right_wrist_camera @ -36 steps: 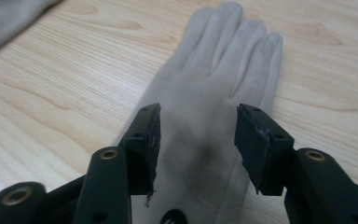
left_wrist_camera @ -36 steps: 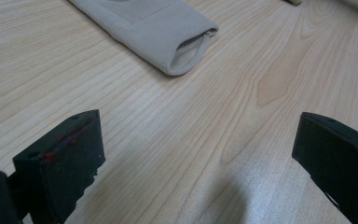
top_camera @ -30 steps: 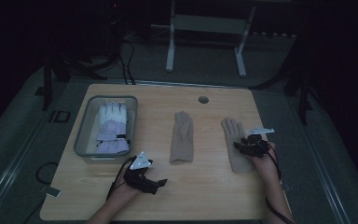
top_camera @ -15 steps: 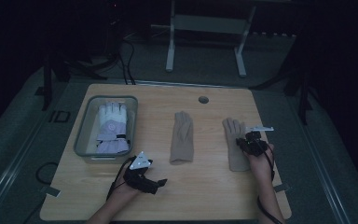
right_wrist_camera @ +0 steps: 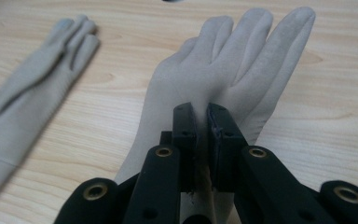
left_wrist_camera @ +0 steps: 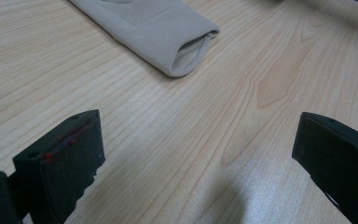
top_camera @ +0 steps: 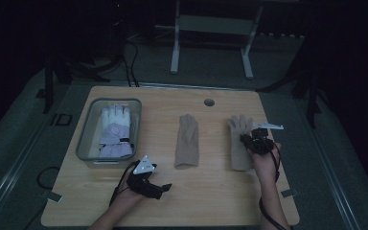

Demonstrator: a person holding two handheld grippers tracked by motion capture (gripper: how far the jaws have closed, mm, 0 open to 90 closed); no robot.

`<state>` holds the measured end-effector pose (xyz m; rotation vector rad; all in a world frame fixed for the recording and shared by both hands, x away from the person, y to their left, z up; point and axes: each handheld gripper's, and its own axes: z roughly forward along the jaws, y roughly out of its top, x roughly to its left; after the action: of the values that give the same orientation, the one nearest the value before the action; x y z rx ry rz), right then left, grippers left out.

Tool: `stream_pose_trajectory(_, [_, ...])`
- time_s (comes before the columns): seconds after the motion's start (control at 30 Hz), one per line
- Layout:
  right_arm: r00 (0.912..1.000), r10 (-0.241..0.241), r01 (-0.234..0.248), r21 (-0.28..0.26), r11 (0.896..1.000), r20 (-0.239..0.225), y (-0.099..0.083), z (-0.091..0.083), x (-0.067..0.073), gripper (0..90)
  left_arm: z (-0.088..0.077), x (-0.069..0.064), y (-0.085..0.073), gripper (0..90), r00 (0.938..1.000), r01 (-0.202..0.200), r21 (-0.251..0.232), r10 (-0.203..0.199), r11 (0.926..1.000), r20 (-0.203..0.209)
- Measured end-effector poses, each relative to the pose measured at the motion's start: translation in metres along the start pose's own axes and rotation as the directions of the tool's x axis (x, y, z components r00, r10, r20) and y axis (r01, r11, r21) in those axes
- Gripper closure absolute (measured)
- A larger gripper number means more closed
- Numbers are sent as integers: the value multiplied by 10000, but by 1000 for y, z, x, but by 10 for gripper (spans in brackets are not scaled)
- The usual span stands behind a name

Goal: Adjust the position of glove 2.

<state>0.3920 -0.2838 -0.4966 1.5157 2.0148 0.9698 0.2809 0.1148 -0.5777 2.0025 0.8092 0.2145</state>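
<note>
Two beige gloves lie flat on the desk (top_camera: 211,191): the middle glove (top_camera: 188,140) at centre and the right glove (top_camera: 240,142) at right of the high view. A white-and-lilac glove (top_camera: 114,132) already sits in the grey bin (top_camera: 85,139) at left. The right gripper (right_wrist_camera: 200,122) has its jaws clenched on the right glove's palm, probably to carry it over. The left gripper (left_wrist_camera: 196,154) hovers released near the middle glove's cuff.

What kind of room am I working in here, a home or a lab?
Probably a lab or recording setup, not a home: a lone wooden table in a dark room, cables on the floor, a metal stand behind it. On the table: two beige gloves and a clear bin holding a pale glove.
</note>
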Motion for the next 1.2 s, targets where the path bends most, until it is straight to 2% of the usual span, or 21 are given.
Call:
stream_pose_trajectory(0.3, [10000,-64,62,-457,9989,-28,17,-8,23,827,0,0,0,23,10000,-12,8,12,10000,18])
stream_pose_trajectory(0.63, [9993,-210,186,-764,9969,-307,32,-6,53,826,0,0,0,23,10000,-6,-5,6,10000,27])
stream_pose_trajectory(0.97, [9969,-465,406,-899,9951,-642,46,5,93,824,0,-1,0,23,10000,-14,-16,14,10000,39])
stream_pose_trajectory(1.2, [9940,-440,354,-867,9956,-998,52,19,122,823,0,-1,0,23,10000,-57,-5,57,10000,42])
